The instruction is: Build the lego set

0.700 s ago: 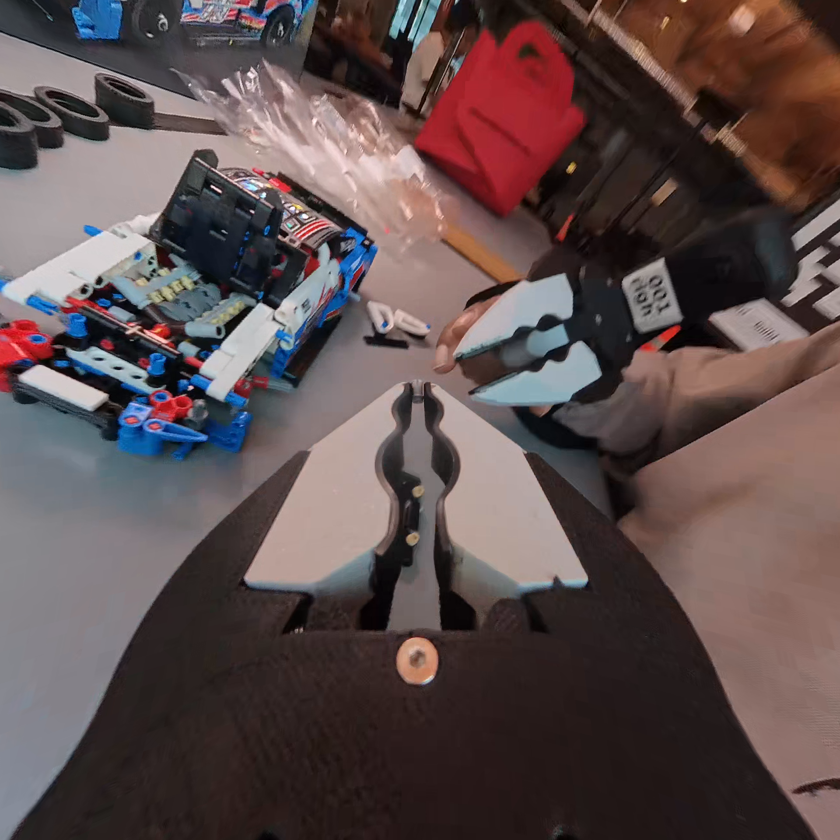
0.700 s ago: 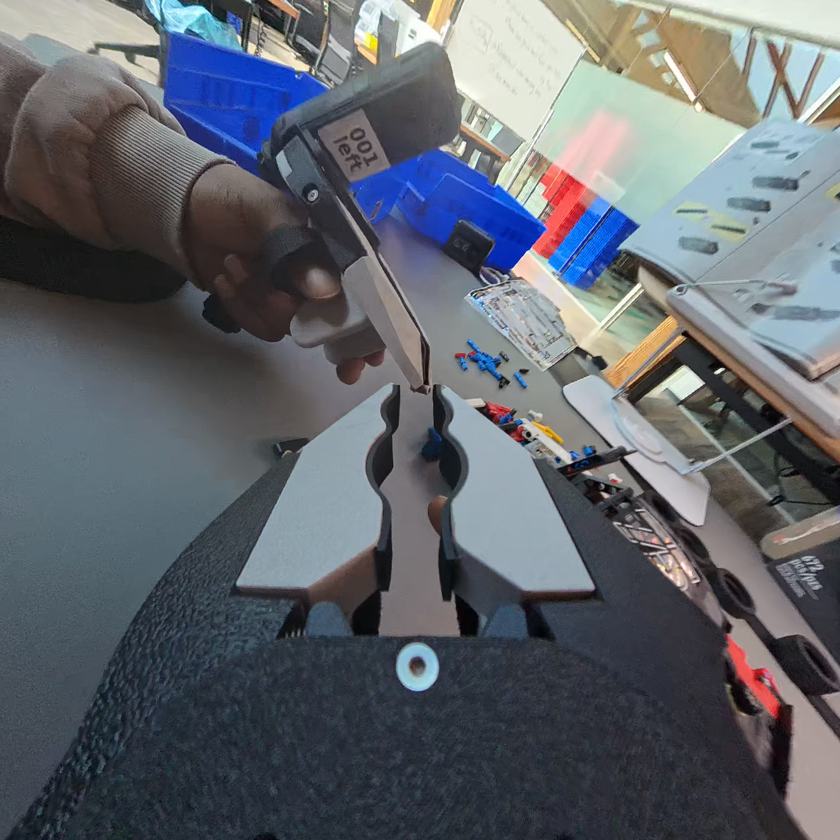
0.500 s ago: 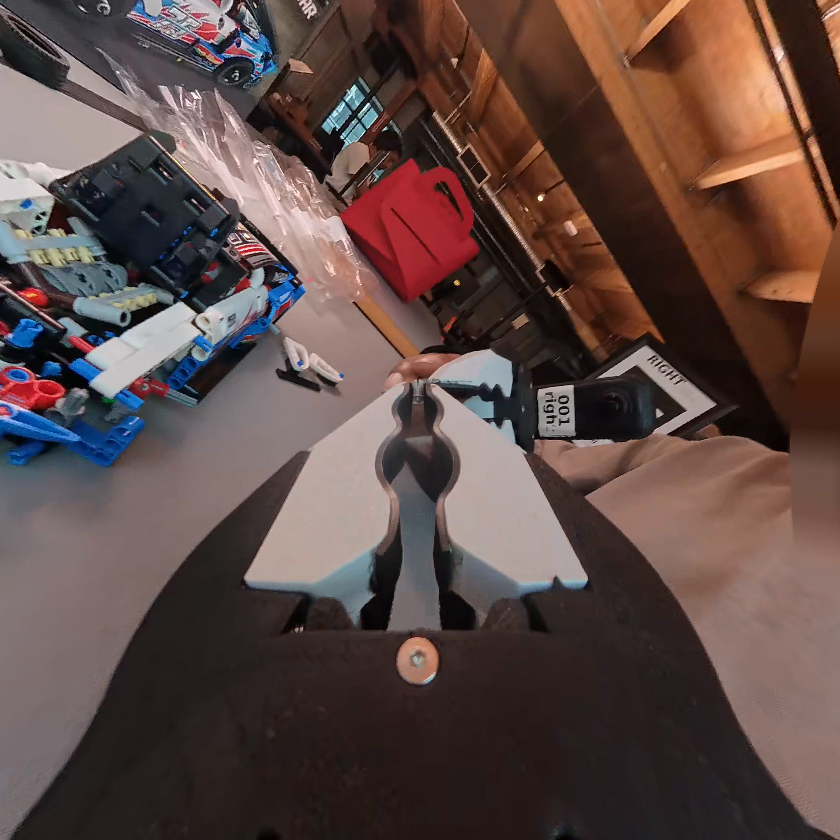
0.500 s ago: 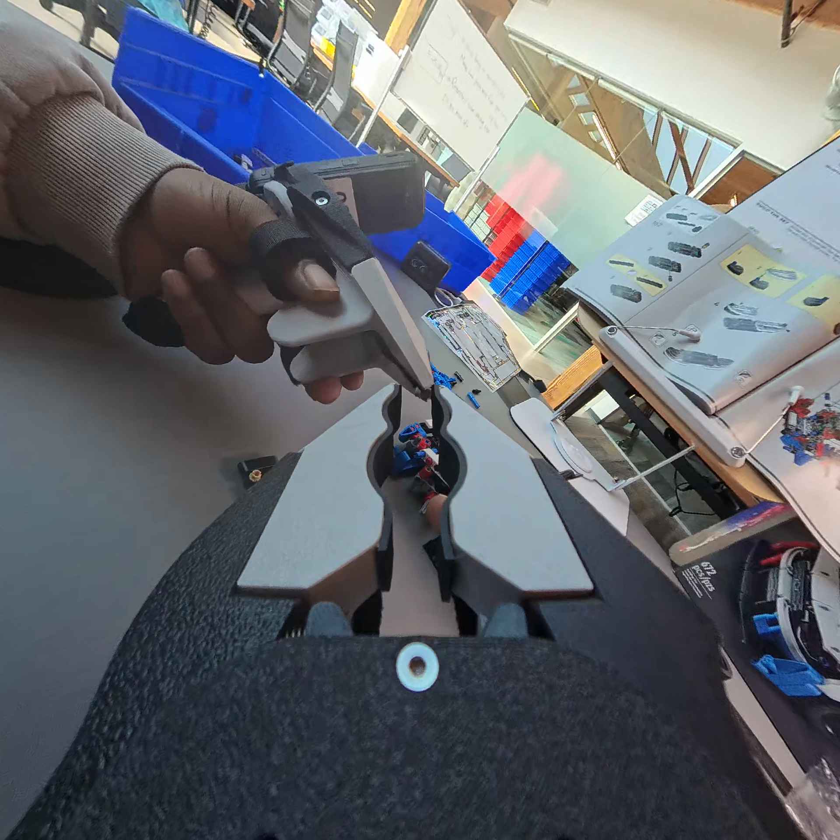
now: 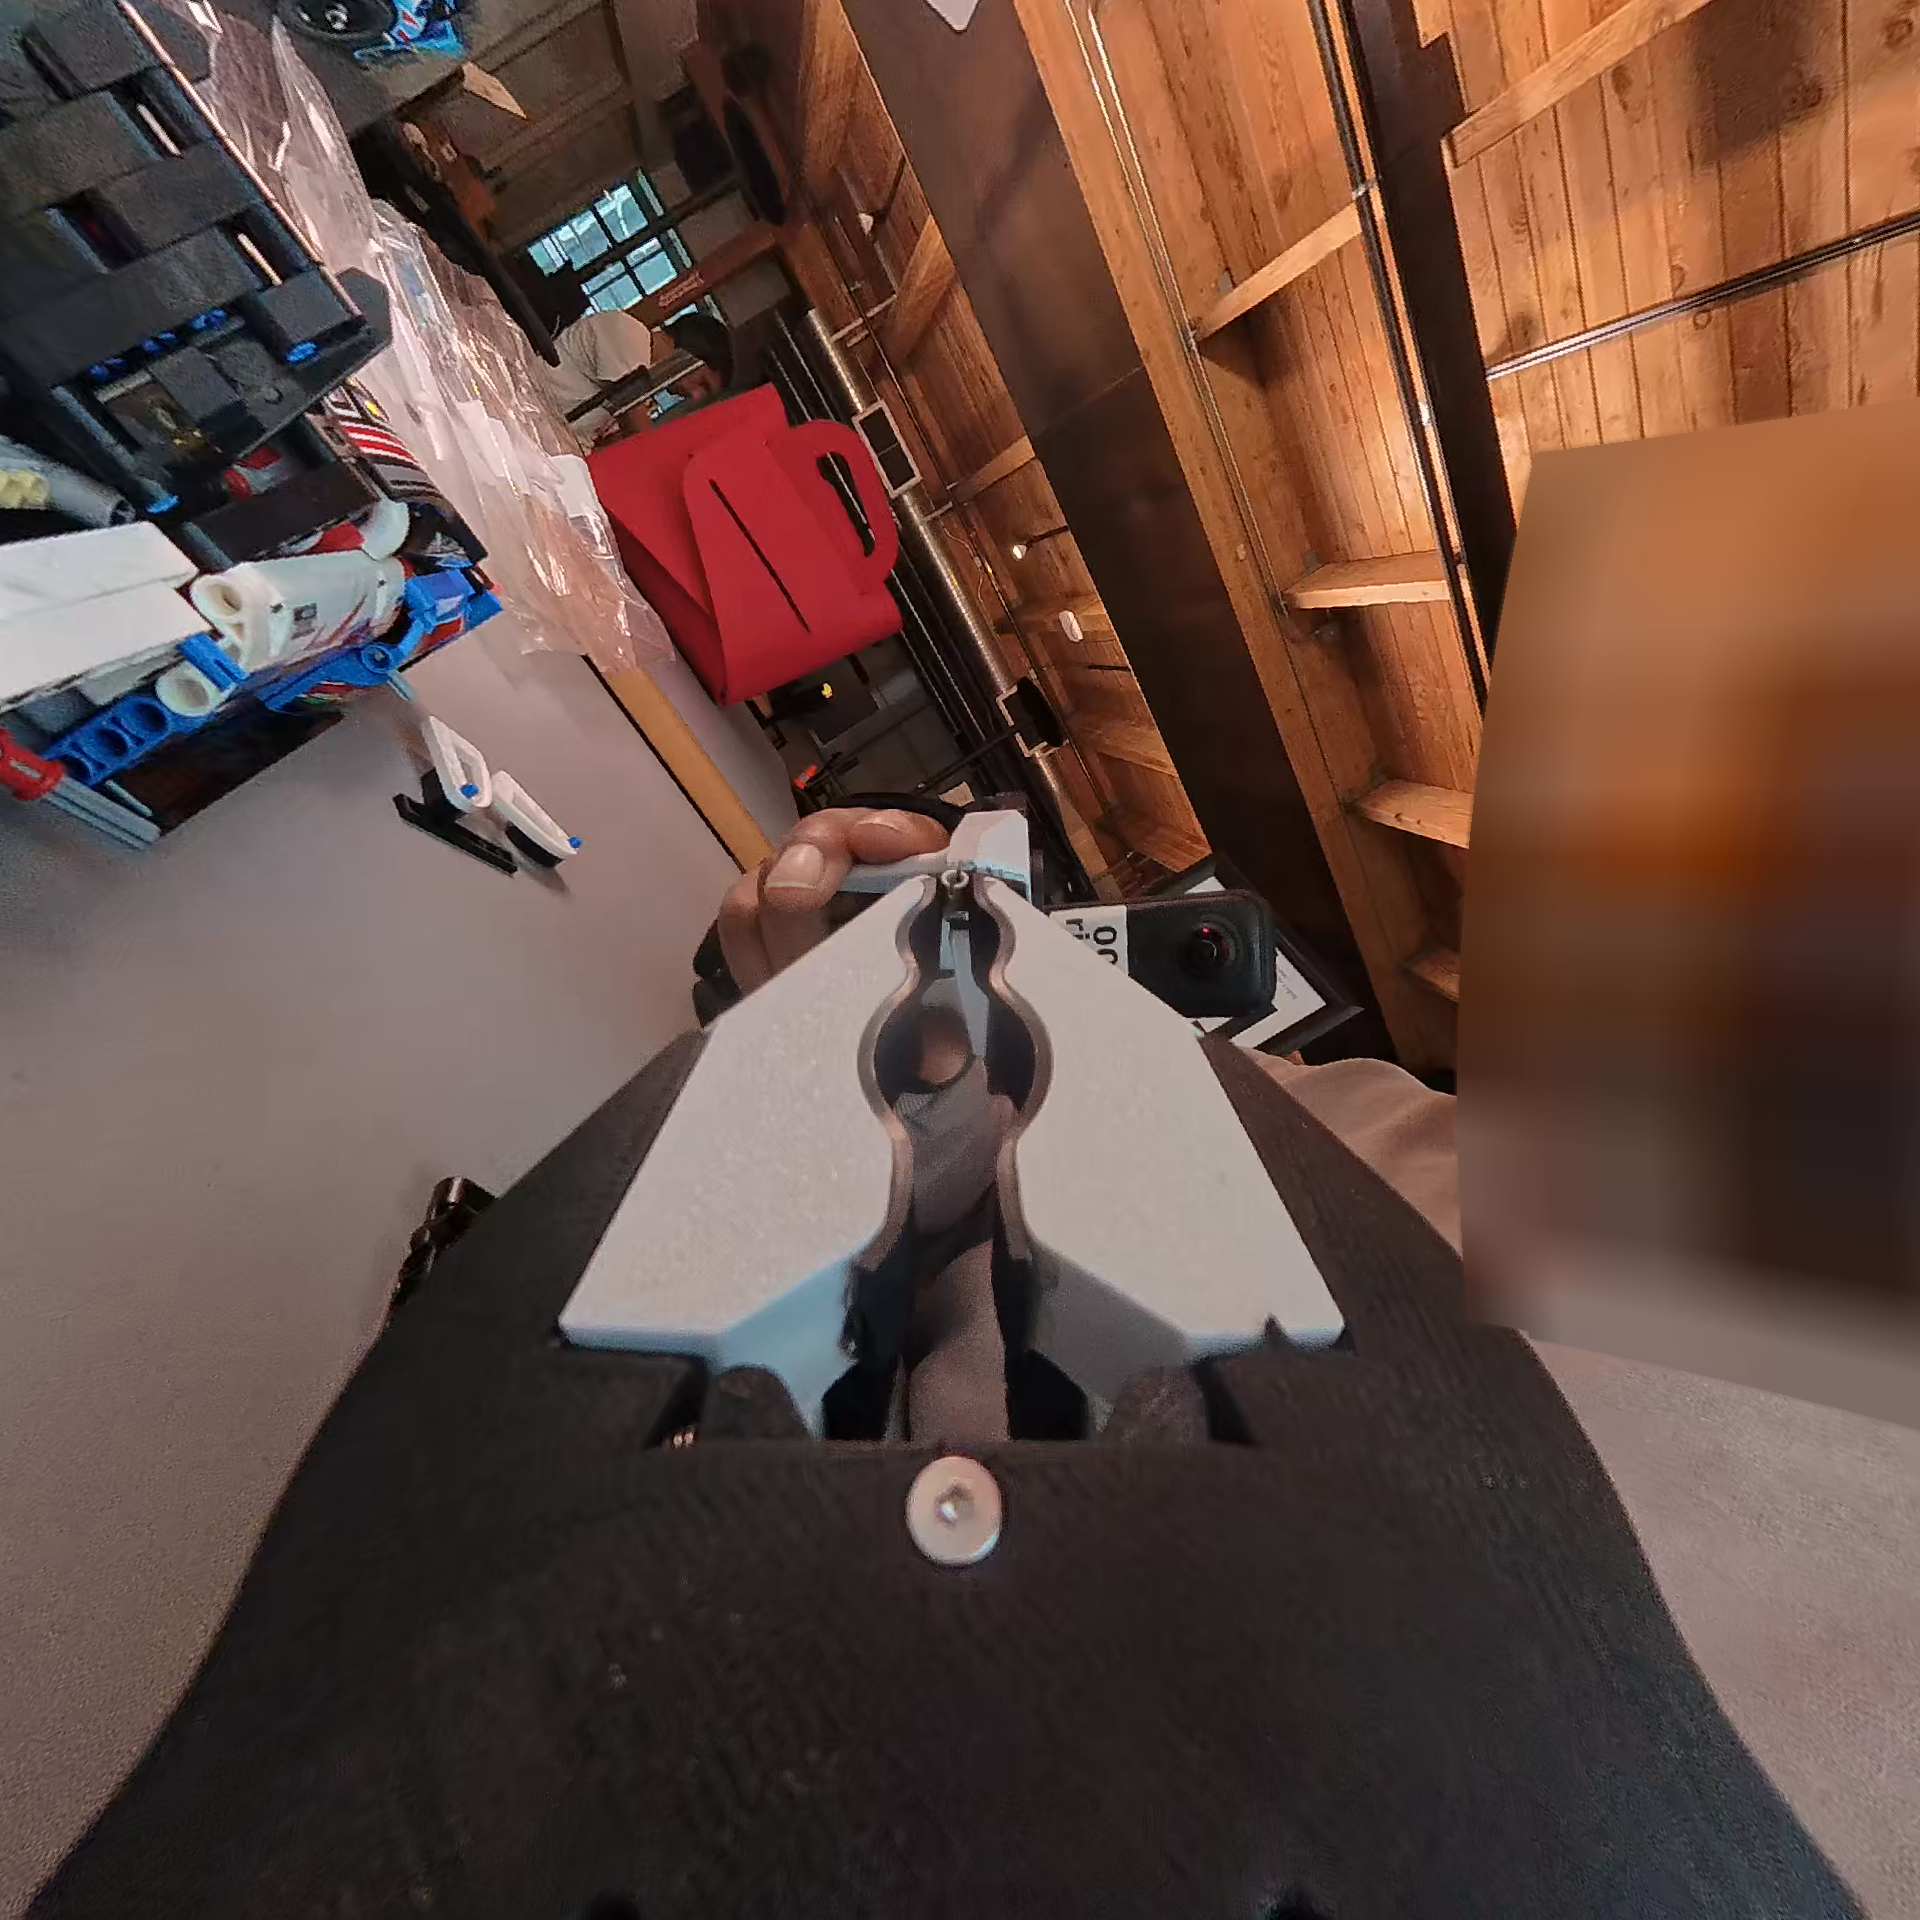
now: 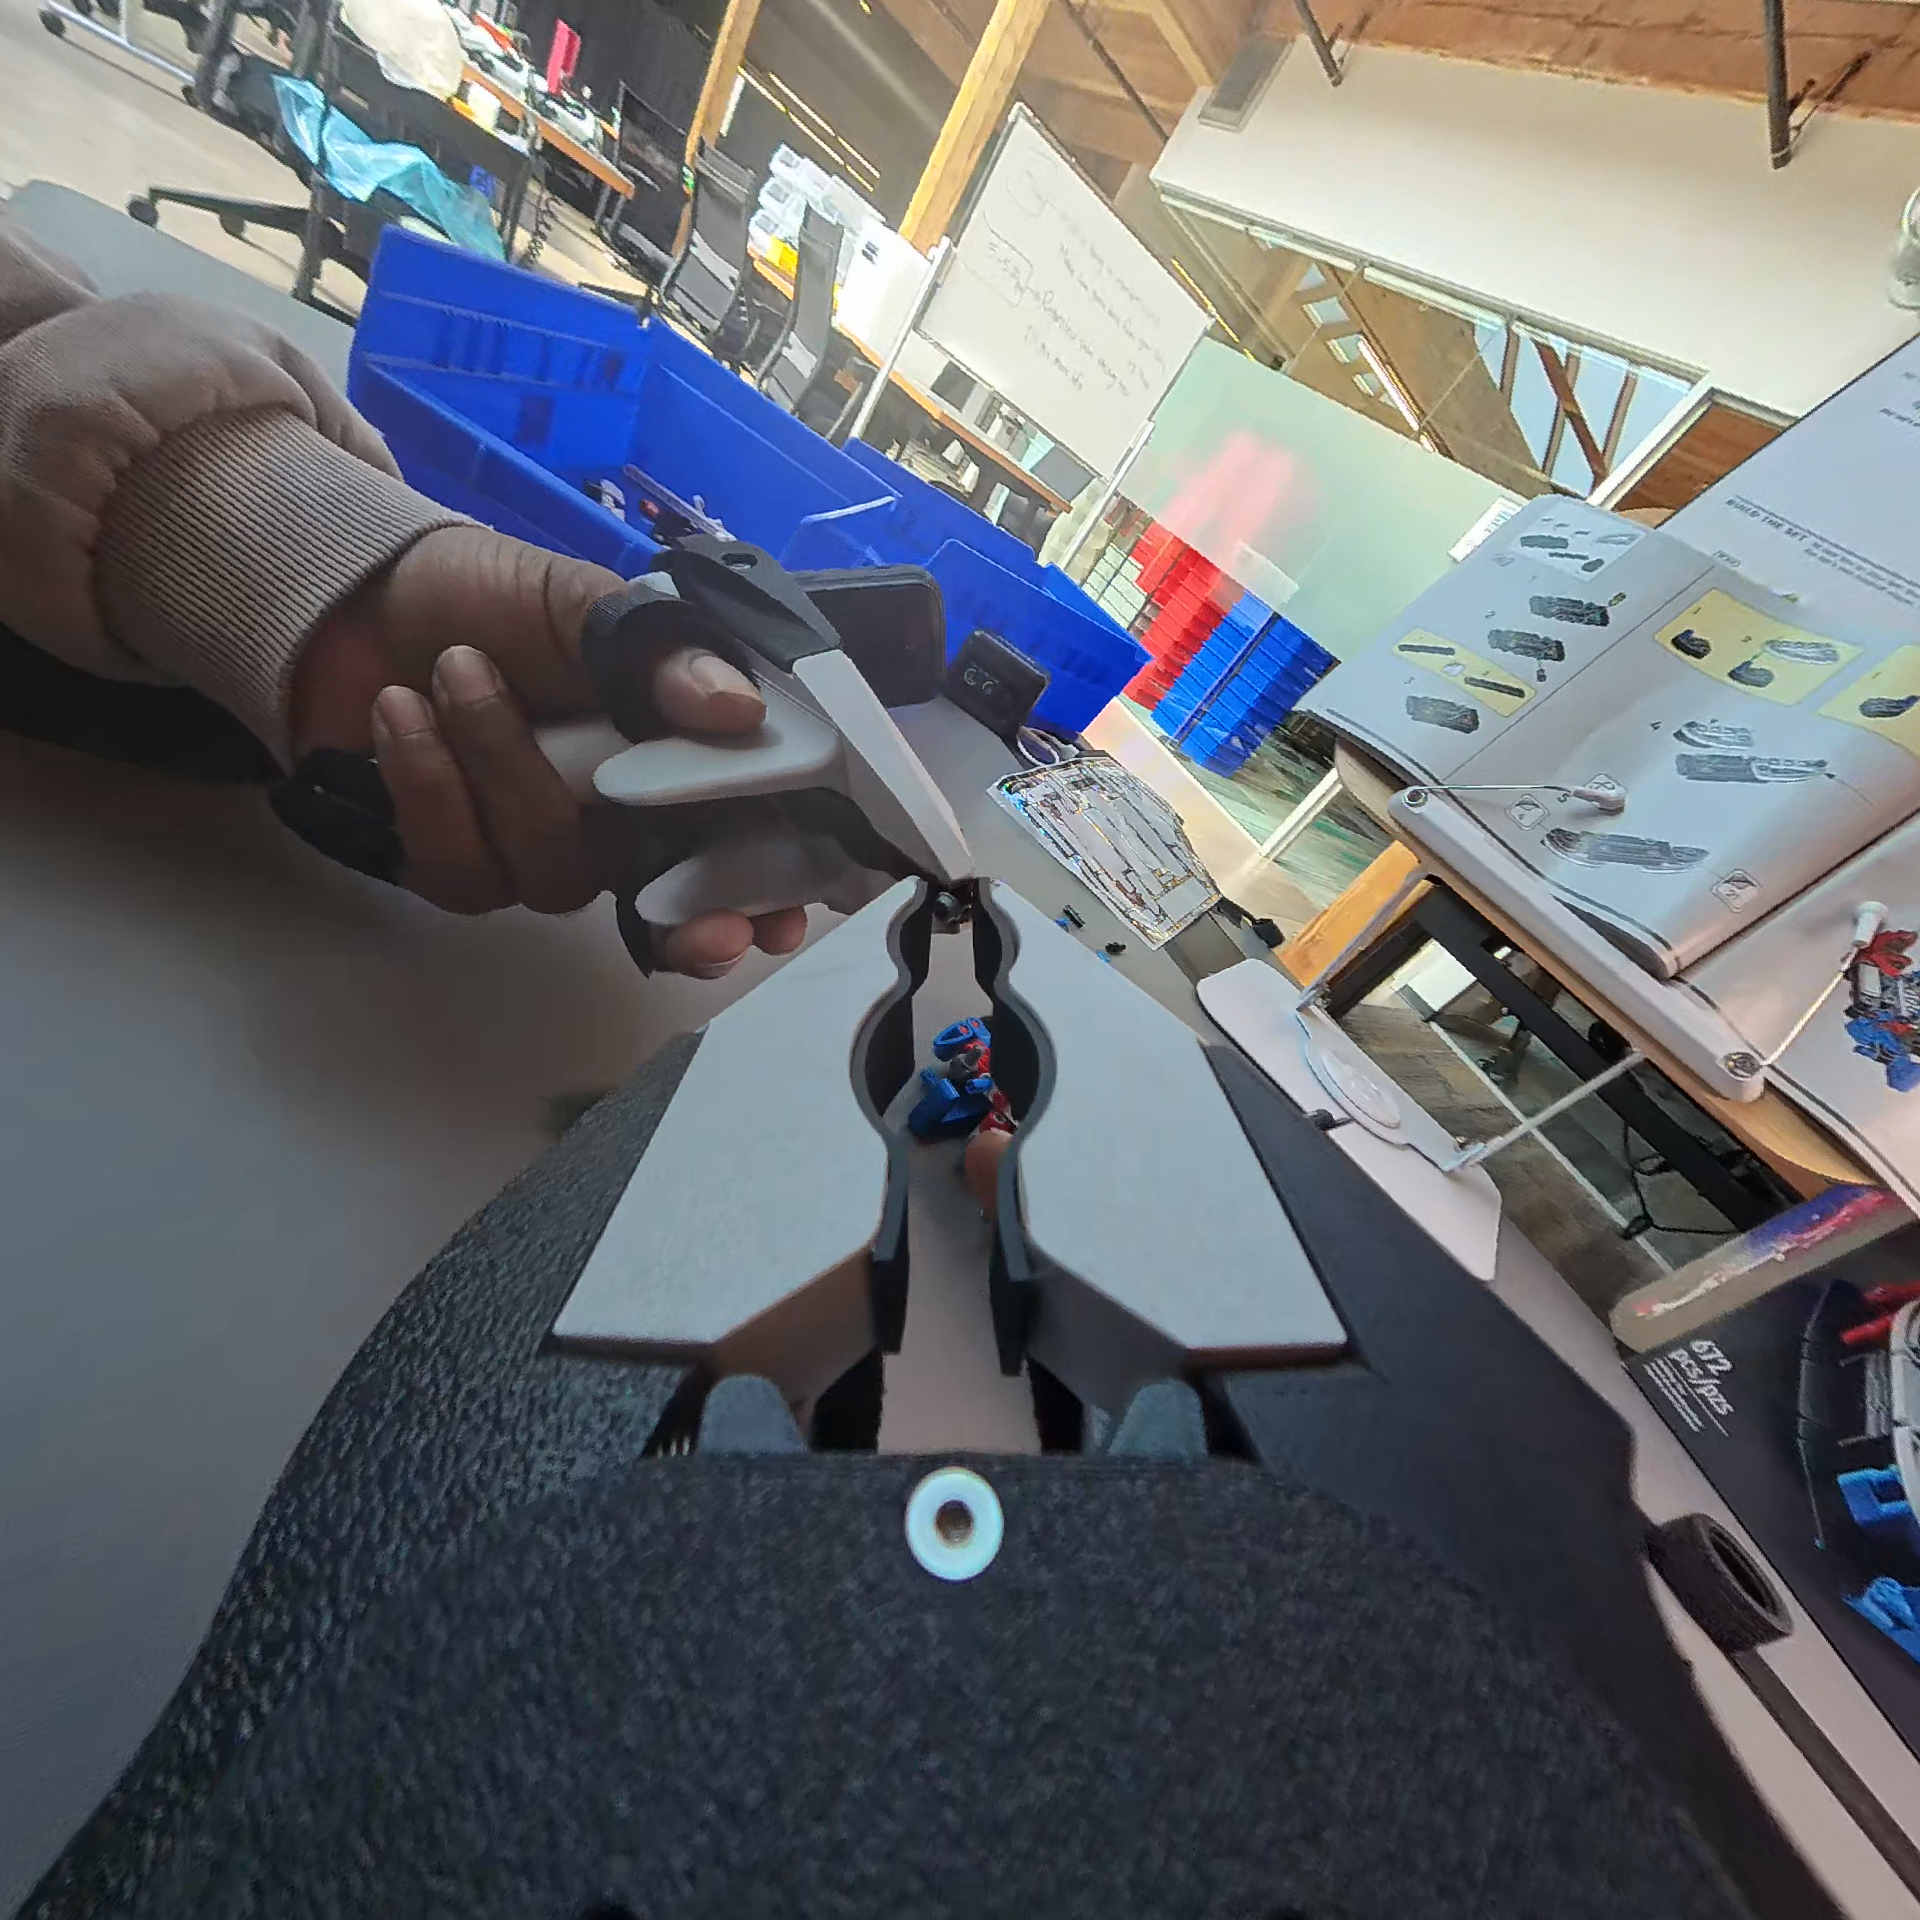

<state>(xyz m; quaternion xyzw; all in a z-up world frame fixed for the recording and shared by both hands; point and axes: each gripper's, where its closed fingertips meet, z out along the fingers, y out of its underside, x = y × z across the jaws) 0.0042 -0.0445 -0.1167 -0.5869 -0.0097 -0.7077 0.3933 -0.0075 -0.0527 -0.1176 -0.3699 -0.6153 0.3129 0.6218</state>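
Note:
My left gripper (image 5: 957,885) is shut on a small grey lego pin (image 5: 956,881) at its very tips, held above the grey table (image 5: 260,1039). My right gripper (image 6: 950,896) meets it tip to tip, with its jaws nearly closed around the same small piece, which looks dark in the right wrist view (image 6: 945,906). The left gripper shows in the right wrist view (image 6: 883,769), held in a hand, and the right one shows in the left wrist view (image 5: 987,842). The part-built blue, white and black lego car (image 5: 208,582) stands at the far left.
Small white and black parts (image 5: 488,800) lie near the car, beside a clear plastic bag (image 5: 468,416) and a red bag (image 5: 758,561). Blue bins (image 6: 623,436), a sticker sheet (image 6: 1112,831), an instruction booklet on a stand (image 6: 1621,707), loose blue and red pieces (image 6: 951,1081) and a black tyre (image 6: 1714,1590) show in the right wrist view. The grippers are tip to tip, or close to it.
Both grippers have tilted upward and come together tip to tip. The right gripper's jaws have narrowed around the small piece that the left gripper holds.

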